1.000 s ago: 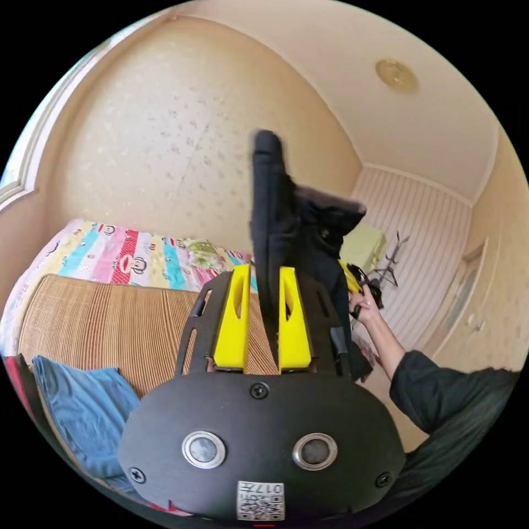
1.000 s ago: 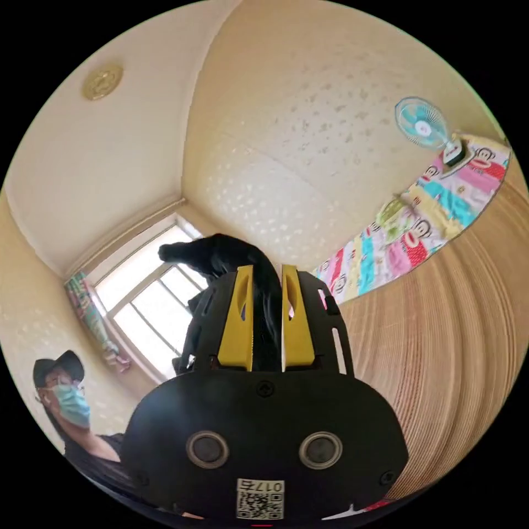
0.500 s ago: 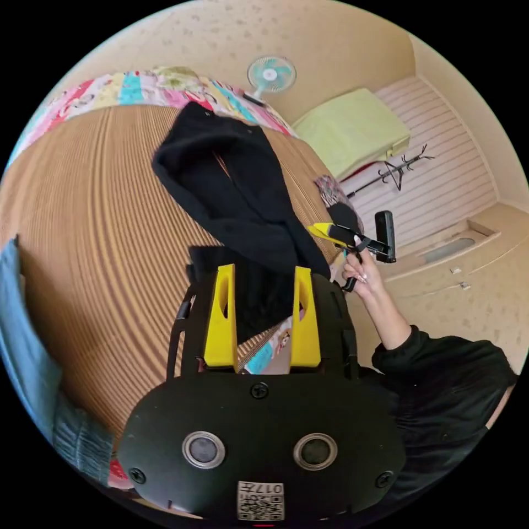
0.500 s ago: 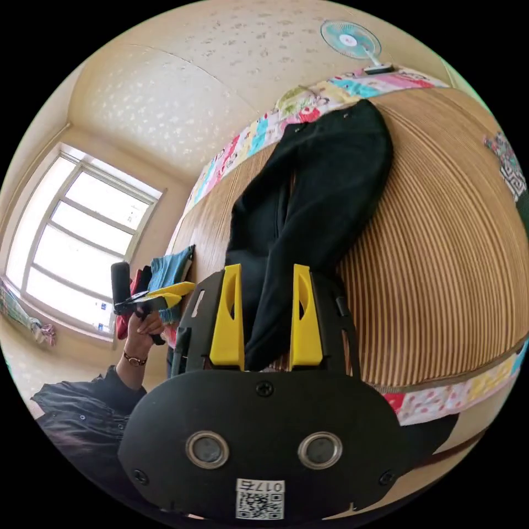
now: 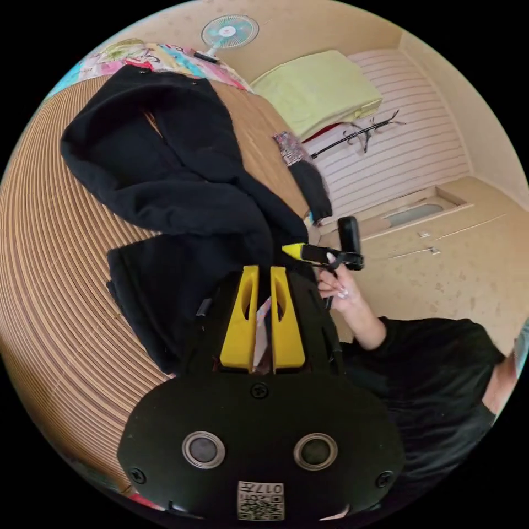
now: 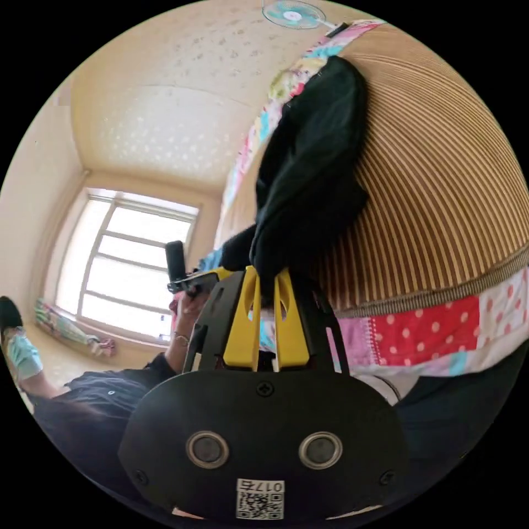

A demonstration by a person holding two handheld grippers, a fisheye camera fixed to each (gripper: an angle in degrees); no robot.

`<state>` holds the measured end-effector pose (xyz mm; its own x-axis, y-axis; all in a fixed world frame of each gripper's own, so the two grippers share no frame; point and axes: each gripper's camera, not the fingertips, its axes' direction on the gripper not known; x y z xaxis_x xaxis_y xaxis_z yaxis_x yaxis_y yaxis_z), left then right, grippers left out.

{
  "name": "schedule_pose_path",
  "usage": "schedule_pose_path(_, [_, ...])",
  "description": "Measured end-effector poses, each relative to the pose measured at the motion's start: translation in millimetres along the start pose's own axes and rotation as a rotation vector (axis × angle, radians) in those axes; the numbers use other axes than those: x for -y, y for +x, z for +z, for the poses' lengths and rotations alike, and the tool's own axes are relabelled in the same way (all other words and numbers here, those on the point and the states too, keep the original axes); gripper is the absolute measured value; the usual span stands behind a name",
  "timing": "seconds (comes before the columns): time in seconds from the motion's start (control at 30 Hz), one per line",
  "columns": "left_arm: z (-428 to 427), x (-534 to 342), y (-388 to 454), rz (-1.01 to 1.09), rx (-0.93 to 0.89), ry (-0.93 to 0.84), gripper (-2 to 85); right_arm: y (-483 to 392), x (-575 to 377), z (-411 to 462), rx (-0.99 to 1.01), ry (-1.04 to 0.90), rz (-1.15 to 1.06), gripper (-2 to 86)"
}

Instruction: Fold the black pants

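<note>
The black pants (image 5: 165, 182) lie bunched on the woven mat (image 5: 49, 308) just ahead of both claws. The left claw (image 5: 260, 275) is nearly closed, apparently on nothing; the right claw (image 6: 268, 278) pinches their near edge. Pulled now, they could slide off the bed — 1 s ago both claws held them aloft.

One pair of black pants (image 5: 182, 182), two grippers, one fan (image 5: 228, 32), one window (image 6: 132, 259).

Pants (image 5: 182, 182) lie on the mat (image 5: 49, 286), fan (image 5: 228, 32) behind.
</note>
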<state>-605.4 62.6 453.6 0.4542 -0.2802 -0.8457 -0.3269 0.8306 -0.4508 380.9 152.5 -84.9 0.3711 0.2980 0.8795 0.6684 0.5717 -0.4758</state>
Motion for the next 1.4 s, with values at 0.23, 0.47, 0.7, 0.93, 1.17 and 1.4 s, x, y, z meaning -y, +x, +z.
schedule_pose_path(0.23, [-168.3, -88.7, 31.1, 0.083, -0.161, 0.22, 4.5, -21.7, -5.5, -154.7, -0.113, 0.082, -0.074, 4.7])
schedule_pose_path(0.47, [-136.5, -214.8, -32.9, -0.44, 0.232, 0.055, 4.3, 45.0, -78.5, -188.0, -0.532, 0.014, 0.184, 16.8])
schedule_pose_path(0.7, [-109.1, -211.8, -6.7, -0.266, 0.028, 0.244, 5.3, 73.3, -85.3, -137.9, -0.398, -0.146, 0.17, 11.6])
schedule_pose_path(0.93, [-53.9, -118.6, 74.5, 0.083, -0.075, 0.042, 7.9, 42.4, -99.5, -132.1, -0.405, -0.258, 0.0, 3.2])
schedule_pose_path(1.17, [-7.9, -122.7, 123.2, 0.208, -0.018, -0.051, 7.8, 13.4, -99.1, -189.2, -0.877, -0.034, -0.028, 13.3])
schedule_pose_path(1.4, [12.7, -161.4, 129.1, 0.146, -0.078, -0.078, 9.2, 54.4, -102.1, -143.8, -0.395, -0.329, 0.009, 2.8])
